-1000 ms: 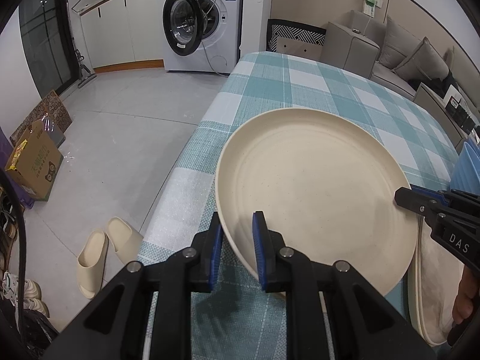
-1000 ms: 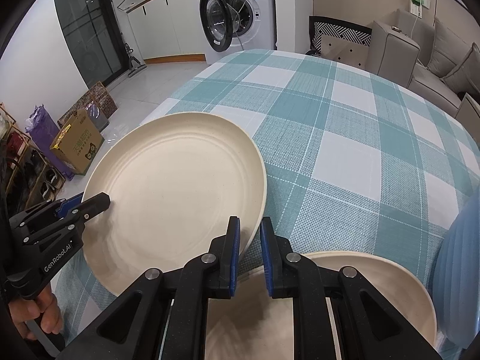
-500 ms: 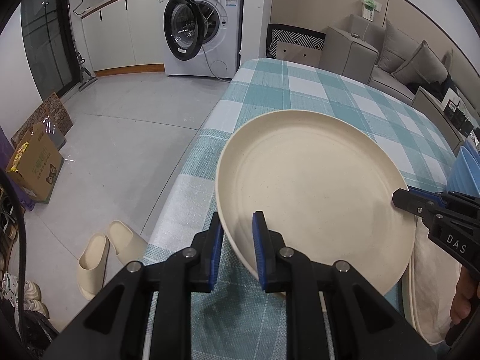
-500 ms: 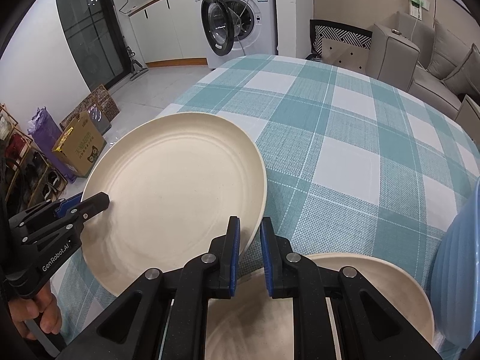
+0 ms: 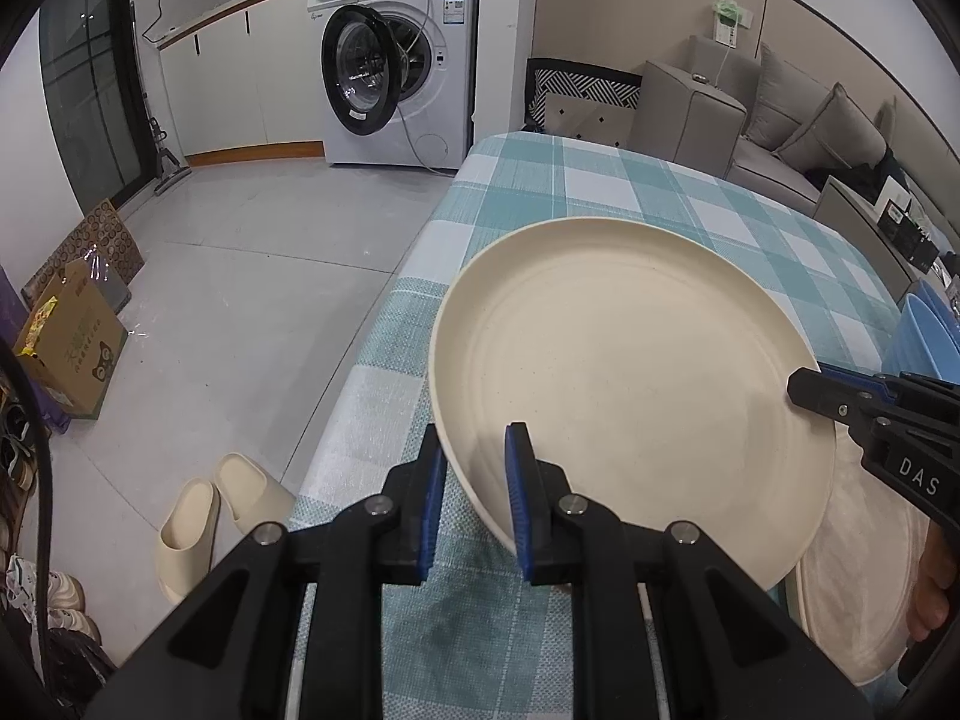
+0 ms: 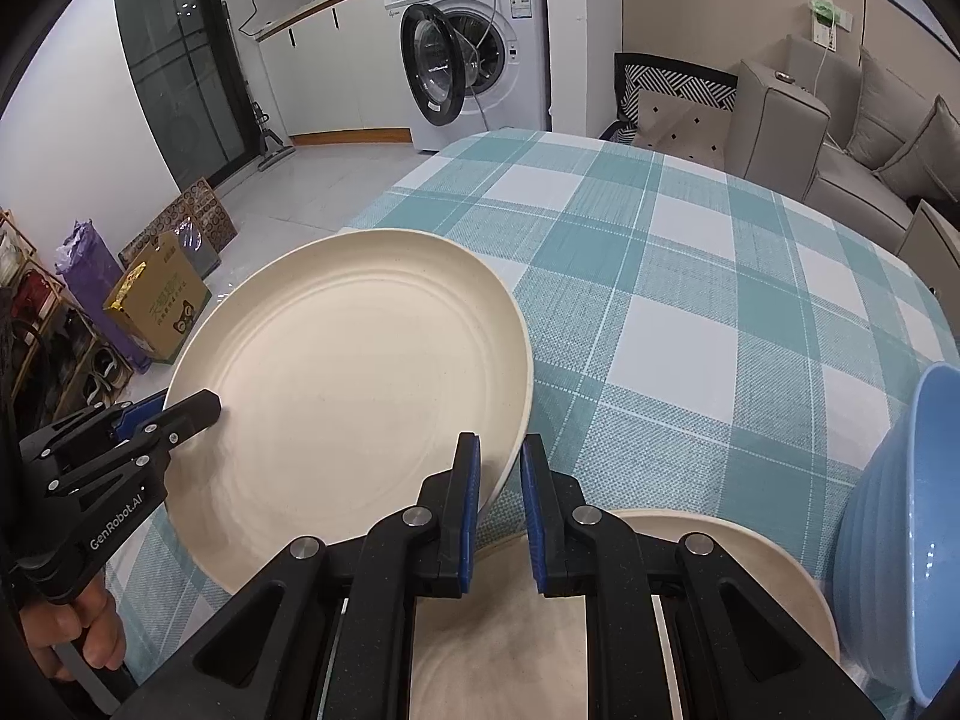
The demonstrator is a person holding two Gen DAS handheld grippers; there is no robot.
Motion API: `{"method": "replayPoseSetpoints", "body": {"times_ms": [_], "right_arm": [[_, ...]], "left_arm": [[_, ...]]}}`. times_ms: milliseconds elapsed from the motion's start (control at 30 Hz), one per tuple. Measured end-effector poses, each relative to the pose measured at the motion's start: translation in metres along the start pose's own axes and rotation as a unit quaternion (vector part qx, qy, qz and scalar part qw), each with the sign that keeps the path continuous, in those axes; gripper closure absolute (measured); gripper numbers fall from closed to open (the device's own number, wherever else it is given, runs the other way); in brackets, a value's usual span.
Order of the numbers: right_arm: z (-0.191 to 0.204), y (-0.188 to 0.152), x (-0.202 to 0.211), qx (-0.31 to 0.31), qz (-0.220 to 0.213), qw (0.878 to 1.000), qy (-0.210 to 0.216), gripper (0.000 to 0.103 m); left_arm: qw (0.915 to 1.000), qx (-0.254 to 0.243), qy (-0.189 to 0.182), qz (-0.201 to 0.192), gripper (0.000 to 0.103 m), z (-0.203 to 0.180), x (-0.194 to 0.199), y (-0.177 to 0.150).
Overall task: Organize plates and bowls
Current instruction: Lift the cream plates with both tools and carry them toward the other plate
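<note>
A large cream plate (image 5: 630,372) is held above the checked table, gripped by both grippers on opposite rims. My left gripper (image 5: 477,480) is shut on its left rim; it also shows in the right wrist view (image 6: 180,414). My right gripper (image 6: 499,480) is shut on its right rim and shows in the left wrist view (image 5: 810,387). The held plate (image 6: 348,378) tilts slightly. A second cream plate (image 6: 720,564) lies on the table under my right gripper. A blue ribbed bowl (image 6: 894,528) stands at the right.
The teal checked tablecloth (image 6: 690,276) covers the table. The table's left edge (image 5: 384,324) drops to a tiled floor with slippers (image 5: 210,516) and a cardboard box (image 5: 72,348). A washing machine (image 5: 396,60) with its door open and a grey sofa (image 5: 798,138) stand beyond.
Both grippers have lifted the cream plate slightly, and the views have tilted up to show more of the room. The grips are unchanged.
</note>
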State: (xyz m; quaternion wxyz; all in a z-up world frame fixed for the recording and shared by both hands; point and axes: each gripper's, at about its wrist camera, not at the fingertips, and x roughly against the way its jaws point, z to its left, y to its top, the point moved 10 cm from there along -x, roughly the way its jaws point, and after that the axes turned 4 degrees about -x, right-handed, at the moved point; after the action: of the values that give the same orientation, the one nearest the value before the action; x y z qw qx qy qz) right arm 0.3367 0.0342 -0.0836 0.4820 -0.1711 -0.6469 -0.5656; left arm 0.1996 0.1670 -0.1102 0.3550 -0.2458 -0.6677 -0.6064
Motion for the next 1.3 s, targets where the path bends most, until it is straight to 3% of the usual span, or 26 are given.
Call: {"method": "replayPoseSetpoints", "body": {"times_ms": [600,1300], "right_arm": [[-0.015,-0.006,0.015,-0.008,-0.002,1.000,-0.003,0.089],[-0.051,-0.025,0.060,-0.015,-0.017,0.999,-0.030,0.089]], "left_arm": [[0.9997,-0.015,-0.015,-0.016,0.086,-0.016,0.017,0.007],[0.9973,-0.050,-0.044,-0.031,0.085,-0.062,0.038,0.008]]}}
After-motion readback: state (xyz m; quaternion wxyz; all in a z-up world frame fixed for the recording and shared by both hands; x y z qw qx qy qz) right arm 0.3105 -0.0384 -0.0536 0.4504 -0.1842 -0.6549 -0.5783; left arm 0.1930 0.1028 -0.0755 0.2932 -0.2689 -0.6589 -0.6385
